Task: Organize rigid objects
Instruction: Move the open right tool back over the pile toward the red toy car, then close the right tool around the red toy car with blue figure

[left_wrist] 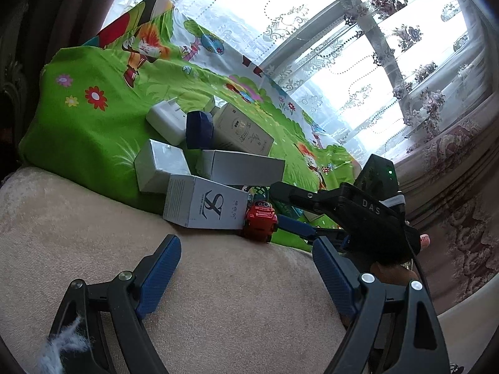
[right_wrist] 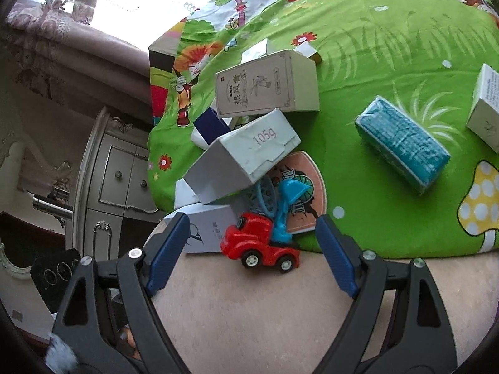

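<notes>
Card (right_wrist: 304,187) half buried under toy truck (right_wrist: 259,241) and boxes (print mostly unreadable); white box (right_wrist: 485,106) cut off at right edge.

The left gripper (left_wrist: 246,268) is held low and tilted downward, its jaws spread wide with nothing between the blue pads (left_wrist: 162,268). The right gripper (right_wrist: 252,249) is likewise angled downward, jaws wide apart, pads (right_wrist: 335,252) pressing on nothing. In the left view the right gripper (left_wrist: 290,212) is seen from the side, gripped from below by a hand (left_wrist: 394,272).
</notes>
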Tool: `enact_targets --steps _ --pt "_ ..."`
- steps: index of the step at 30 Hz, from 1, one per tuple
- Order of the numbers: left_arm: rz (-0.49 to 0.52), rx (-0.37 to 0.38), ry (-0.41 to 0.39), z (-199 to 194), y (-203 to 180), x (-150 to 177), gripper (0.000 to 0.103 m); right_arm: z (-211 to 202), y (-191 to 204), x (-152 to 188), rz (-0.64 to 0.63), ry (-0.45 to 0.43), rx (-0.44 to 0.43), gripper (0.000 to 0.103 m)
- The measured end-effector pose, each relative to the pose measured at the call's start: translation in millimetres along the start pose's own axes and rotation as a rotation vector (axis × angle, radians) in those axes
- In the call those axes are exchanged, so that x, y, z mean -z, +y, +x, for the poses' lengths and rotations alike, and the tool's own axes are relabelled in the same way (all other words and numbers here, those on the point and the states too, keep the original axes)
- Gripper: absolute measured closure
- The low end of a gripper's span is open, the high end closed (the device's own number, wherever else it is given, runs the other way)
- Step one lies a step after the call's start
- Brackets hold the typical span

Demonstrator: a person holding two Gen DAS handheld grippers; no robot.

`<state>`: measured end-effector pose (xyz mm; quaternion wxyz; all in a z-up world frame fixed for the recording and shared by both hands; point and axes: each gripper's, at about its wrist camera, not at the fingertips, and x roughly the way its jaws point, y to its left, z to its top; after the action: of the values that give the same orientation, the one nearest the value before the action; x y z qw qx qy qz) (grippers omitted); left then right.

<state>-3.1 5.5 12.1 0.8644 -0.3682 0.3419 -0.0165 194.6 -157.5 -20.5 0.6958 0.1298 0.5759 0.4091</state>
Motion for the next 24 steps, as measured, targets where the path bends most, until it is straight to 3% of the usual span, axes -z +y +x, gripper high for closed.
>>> enact_targets --steps 9,15,24 --pt "-0.001 0.001 -0.002 0 0 2 0.016 13 2 4 -0.024 0.051 0.031 0.018" --pt "0.000 0.001 -0.001 0 0 2 0.016 22 1 7 -0.026 0.087 0.026 0.040" --pt "-0.001 0.003 -0.001 0 1 1 0.016 10 10 18 -0.091 0.069 0.052 0.041"
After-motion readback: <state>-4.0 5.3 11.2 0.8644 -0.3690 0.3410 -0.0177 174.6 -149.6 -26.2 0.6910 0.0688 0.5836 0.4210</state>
